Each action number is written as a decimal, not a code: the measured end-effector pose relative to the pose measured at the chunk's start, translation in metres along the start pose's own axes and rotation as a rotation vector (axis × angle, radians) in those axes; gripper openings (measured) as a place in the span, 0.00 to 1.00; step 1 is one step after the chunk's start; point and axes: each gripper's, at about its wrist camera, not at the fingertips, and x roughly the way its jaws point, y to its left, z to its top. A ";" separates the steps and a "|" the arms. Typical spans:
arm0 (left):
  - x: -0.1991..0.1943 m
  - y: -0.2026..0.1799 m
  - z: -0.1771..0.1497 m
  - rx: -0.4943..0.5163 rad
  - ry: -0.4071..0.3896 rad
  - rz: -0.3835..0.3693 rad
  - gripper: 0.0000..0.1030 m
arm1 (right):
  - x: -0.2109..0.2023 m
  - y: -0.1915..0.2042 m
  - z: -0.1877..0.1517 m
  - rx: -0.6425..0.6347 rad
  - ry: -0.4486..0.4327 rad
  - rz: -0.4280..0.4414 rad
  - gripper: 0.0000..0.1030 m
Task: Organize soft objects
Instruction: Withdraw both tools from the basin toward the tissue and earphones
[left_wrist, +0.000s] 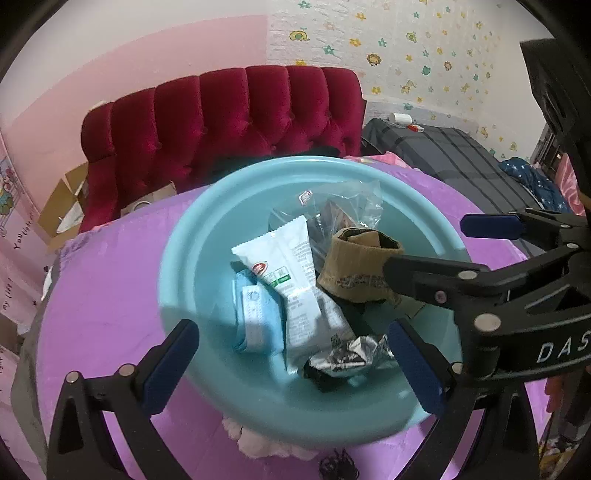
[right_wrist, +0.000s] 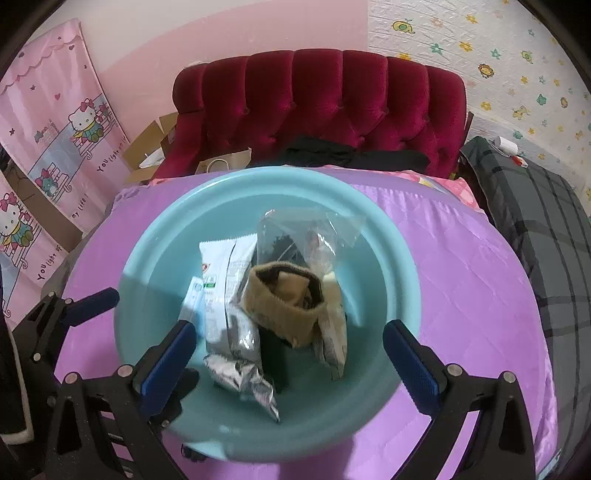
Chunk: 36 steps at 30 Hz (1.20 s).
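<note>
Turquoise plastic basin (left_wrist: 184, 266) is sitting on the purple cover (left_wrist: 103, 295) in the left wrist view, already holding a white packet (left_wrist: 284, 266), a tan sock (left_wrist: 354, 266) and crumpled foil (left_wrist: 347, 356); the left gripper (left_wrist: 291, 363) is hovering with jaws apart, holding nothing. Below the rim, a pale fluffy item (left_wrist: 258, 443) is still waiting outside.

From the right wrist view, the right gripper (right_wrist: 290, 365) is likewise hanging spread and empty over the same basin (right_wrist: 388, 236), suggesting most sorting is finished.
</note>
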 end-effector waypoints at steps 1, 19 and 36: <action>-0.002 0.000 -0.002 -0.002 0.000 0.000 1.00 | -0.003 0.000 -0.003 0.001 0.002 0.000 1.00; -0.061 0.006 -0.051 0.000 -0.034 0.031 1.00 | -0.051 0.022 -0.054 -0.009 -0.013 0.003 1.00; -0.088 0.025 -0.116 -0.045 -0.024 0.034 1.00 | -0.060 0.048 -0.108 -0.018 -0.012 0.020 1.00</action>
